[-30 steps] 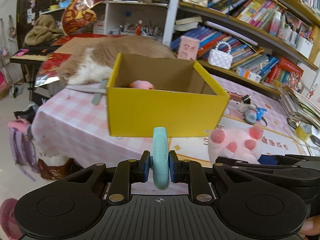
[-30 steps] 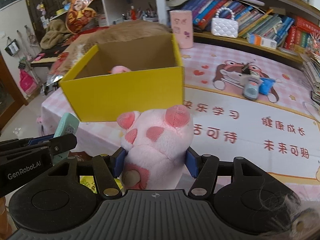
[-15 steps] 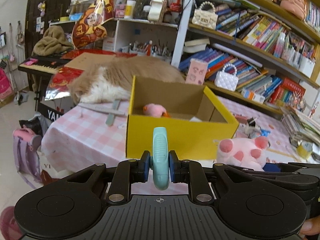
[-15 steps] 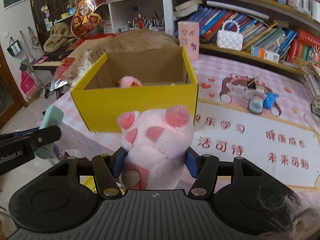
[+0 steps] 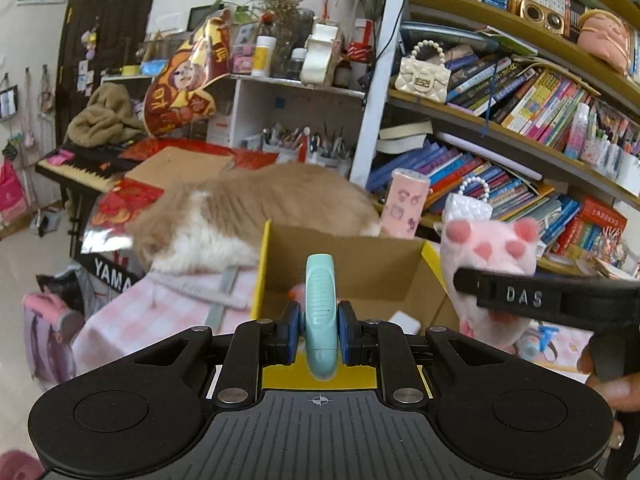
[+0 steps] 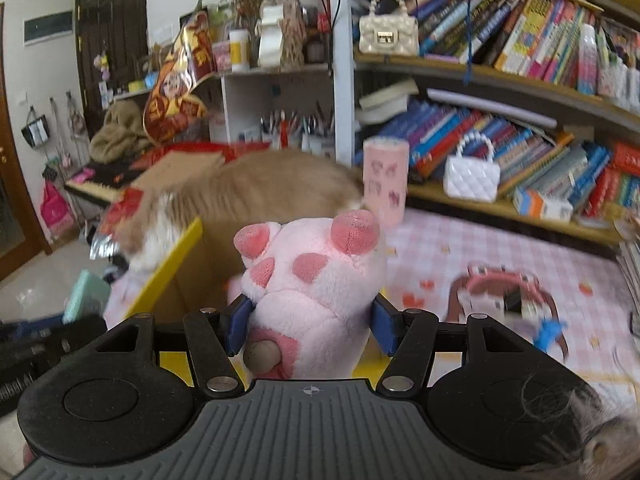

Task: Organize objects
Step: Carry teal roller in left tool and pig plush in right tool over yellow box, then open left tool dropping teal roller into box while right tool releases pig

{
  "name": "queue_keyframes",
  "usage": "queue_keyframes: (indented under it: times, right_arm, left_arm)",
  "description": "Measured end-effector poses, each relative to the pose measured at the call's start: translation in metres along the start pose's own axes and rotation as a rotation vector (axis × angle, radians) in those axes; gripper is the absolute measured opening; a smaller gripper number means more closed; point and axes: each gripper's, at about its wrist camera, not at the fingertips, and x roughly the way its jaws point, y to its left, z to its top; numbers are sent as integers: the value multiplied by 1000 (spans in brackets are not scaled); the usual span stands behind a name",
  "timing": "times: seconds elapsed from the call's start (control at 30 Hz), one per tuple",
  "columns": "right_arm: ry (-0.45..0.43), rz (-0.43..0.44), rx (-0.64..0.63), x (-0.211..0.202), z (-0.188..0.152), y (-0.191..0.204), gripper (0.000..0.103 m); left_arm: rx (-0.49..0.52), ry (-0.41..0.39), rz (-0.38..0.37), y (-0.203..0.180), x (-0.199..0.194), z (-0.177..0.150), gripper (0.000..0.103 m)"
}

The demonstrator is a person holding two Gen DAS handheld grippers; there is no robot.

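My left gripper (image 5: 319, 332) is shut on a thin mint-green object (image 5: 320, 304), held edge-on above the near wall of the open yellow cardboard box (image 5: 262, 264). A small pink toy (image 5: 297, 293) lies inside the box. My right gripper (image 6: 310, 326) is shut on a pink plush paw (image 6: 316, 268) and holds it over the box's right side (image 6: 176, 268). The paw also shows in the left wrist view (image 5: 490, 248), beside the box's right wall. The mint-green object shows at the left in the right wrist view (image 6: 86, 294).
A tan and white cat (image 5: 240, 208) lies right behind the box on the pink checked tablecloth (image 6: 480, 240). A pink cylinder (image 6: 386, 176), a white bag (image 6: 472, 172) and bookshelves (image 5: 520, 112) stand behind. A toy car (image 6: 548, 328) lies to the right. A keyboard (image 5: 80, 164) stands at left.
Both grippers have risen and moved forward to above the box, each still holding its object. The plush paw is now higher and closer to the box's right wall.
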Motion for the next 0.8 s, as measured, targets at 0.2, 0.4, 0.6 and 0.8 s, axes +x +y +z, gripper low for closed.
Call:
queue_keyframes:
  times: [0.2,0.4,0.6,0.8]
  right_arm:
    - [-9,17,-50,39,23,-8,57]
    - [55,65,-110,84,28,-14,57]
    - [157,123,-193,131,26,-16,57]
    - [273,170,-228,167,20,-18,58]
  left_arm:
    - [20,-3,3,-14,43,17,18]
    - [40,49,36,-23,84,20,18]
    - [83,127,71,-29,117,16,18]
    - [111,204,128,-29,141,9,18]
